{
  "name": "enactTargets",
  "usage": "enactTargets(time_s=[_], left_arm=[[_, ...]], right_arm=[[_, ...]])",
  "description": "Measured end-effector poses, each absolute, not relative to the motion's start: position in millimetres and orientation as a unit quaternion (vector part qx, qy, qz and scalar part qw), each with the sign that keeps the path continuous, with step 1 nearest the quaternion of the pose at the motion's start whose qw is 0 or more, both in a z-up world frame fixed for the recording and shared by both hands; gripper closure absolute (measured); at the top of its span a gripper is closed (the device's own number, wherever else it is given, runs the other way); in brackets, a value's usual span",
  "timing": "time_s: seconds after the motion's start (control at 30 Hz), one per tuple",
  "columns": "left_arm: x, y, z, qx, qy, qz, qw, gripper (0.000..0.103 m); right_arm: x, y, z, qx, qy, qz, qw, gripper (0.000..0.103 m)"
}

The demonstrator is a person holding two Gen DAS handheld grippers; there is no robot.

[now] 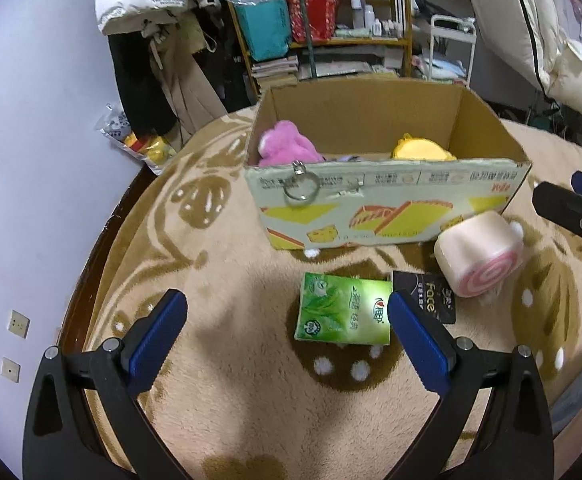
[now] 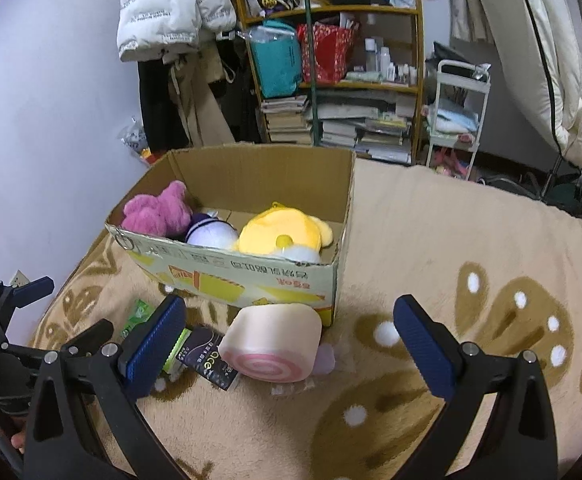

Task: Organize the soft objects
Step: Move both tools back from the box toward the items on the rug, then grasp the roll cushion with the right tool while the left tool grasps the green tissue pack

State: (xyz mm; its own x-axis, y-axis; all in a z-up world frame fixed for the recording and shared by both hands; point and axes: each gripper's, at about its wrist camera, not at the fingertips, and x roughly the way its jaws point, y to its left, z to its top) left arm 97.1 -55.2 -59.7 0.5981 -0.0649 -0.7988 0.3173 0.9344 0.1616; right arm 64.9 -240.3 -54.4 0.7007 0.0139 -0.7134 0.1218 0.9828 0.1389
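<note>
A beige blanket with brown flower shapes and white dots covers the surface that fills the lower half of both views. Behind it, at top centre, a wooden shelf holds books, bottles, a teal bag and a red bag; a black box on its top board reads "40". A white puffer jacket hangs at upper left against a pale wall, and a white cart stands at right of the shelf.

An open cardboard box sits mid-frame on the blanket, its printed writing upside down and not readable. Inside lie a pink plush, a purple-and-white plush and a yellow plush. A metal ring hangs over the box's front rim at left.

Just in front of the box rest a pink swirl roll, a black packet marked "Face", and a green tissue pack with Chinese writing.

The left gripper hovers above the blanket with jaws wide apart and holding nothing, the green pack seen between its tips. The right gripper is likewise spread wide and holds nothing, with the roll between its tips in view.
</note>
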Motion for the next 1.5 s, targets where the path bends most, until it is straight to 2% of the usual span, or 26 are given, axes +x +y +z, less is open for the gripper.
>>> enactTargets(time_s=[0.87,1.5], left_arm=[[117,-90,-123,0.172,0.524,-0.144,0.822,0.004],[127,-89,-137,0.2,0.541,-0.128,0.807,0.004]], right_arm=[[105,-233,-104,0.108,0.473,-0.021,0.874,0.0],[114,-215,-123,0.072,0.512,-0.009,0.856,0.0]])
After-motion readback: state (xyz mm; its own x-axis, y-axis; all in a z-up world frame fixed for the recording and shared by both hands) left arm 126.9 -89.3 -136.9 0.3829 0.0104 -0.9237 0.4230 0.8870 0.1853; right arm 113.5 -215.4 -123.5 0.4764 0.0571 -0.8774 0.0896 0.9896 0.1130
